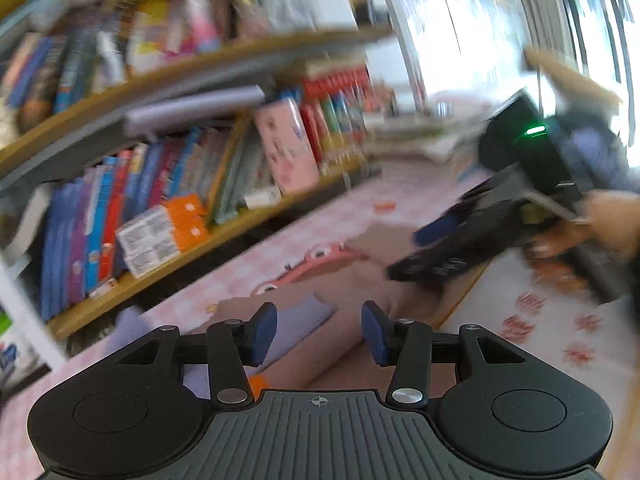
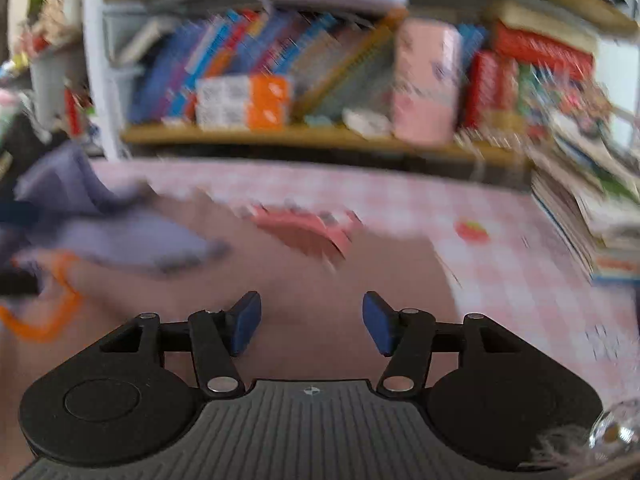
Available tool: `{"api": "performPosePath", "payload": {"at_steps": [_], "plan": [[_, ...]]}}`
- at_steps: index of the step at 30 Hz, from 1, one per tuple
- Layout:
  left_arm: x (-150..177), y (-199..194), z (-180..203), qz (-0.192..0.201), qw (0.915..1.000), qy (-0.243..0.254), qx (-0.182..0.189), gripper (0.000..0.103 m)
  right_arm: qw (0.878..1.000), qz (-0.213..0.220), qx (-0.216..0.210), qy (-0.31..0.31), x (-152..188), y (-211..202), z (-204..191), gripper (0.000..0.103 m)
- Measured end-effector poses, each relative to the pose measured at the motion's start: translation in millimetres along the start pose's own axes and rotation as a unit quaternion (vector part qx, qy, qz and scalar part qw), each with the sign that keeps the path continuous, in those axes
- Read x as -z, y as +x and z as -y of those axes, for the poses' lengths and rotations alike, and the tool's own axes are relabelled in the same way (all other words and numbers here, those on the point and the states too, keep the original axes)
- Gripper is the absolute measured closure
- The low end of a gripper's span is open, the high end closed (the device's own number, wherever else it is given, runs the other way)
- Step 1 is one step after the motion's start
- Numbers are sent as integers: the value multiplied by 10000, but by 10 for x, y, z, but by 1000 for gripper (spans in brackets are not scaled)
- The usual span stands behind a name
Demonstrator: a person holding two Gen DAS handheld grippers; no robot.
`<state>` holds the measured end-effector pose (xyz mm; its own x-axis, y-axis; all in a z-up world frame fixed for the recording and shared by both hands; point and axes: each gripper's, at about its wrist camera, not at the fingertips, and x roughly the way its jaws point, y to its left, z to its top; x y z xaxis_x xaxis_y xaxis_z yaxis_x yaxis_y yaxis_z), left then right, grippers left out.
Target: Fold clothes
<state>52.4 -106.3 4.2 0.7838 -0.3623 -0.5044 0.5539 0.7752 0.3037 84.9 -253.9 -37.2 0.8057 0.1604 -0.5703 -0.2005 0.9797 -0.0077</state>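
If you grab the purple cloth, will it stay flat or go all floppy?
Probably floppy. The purple cloth already lies bunched and rumpled on the pinkish-brown garment, so it likely droops from wherever it is pinched. It looks thin, so it is probably light. Pushed, it would likely wrinkle rather than slide whole, though the pictures are blurred.

Both views are smeared with motion blur, so the book spines on the shelf (image 2: 280,132) can't be read at all, and the pinkish-brown garment (image 2: 320,280) with its red print is too streaky to say how it's lying. The lilac cloth (image 2: 120,236) and the orange loop (image 2: 52,312) run off the right wrist view's left edge. In the left wrist view the right gripper (image 1: 432,252) is a dark smudge, and the hand (image 1: 608,220) on it is cut off at the right edge
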Motion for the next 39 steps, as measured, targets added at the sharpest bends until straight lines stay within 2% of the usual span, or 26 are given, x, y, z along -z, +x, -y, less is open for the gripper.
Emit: {"api": "performPosePath", "payload": {"at_steps": [2,3,4,10,12,15,16,19,24,29,30,32,34,36,39], "plan": [[-63,288,-10,-371,9993,-49,-3,58,9997,-125,191,-83,128,23,125,51],[-91,390,-15,-490,9988,-59,-22,58,9995,-123,281,-81,131,29,150,60],[-117,461,-20,-563,9984,-58,-54,58,9992,-117,372,-75,130,34,172,63],[-175,842,144,-1057,9936,345,-200,60,9971,-31,763,-65,143,44,259,67],[-179,892,149,-1122,9928,349,-244,61,9961,30,884,-59,161,37,273,67],[-168,935,120,-1211,9924,214,-94,76,9940,122,1083,-61,175,8,292,67],[-171,932,114,-1226,9923,180,-63,77,9940,125,1082,-58,178,10,295,68],[-181,885,116,-1257,9920,112,-71,78,9941,133,1076,-49,183,18,301,69],[-164,754,250,-1216,9911,514,-176,77,9945,125,1042,-30,186,34,295,69],[-143,876,226,-1255,9905,496,-249,80,9953,41,965,-75,200,79,264,69],[-140,888,199,-1231,9910,444,-269,80,9953,45,962,-67,199,77,267,69],[-146,868,108,-1129,9930,251,-239,97,9954,53,960,-55,197,74,271,69],[-153,848,17,-1028,9945,57,-209,99,9954,60,960,-47,199,70,272,69],[-182,643,-356,-714,9952,-518,-426,99,9954,64,952,-16,200,66,281,69],[-147,137,-1122,-259,9848,-1375,-1032,99,9955,66,948,29,200,65,299,69]]}}
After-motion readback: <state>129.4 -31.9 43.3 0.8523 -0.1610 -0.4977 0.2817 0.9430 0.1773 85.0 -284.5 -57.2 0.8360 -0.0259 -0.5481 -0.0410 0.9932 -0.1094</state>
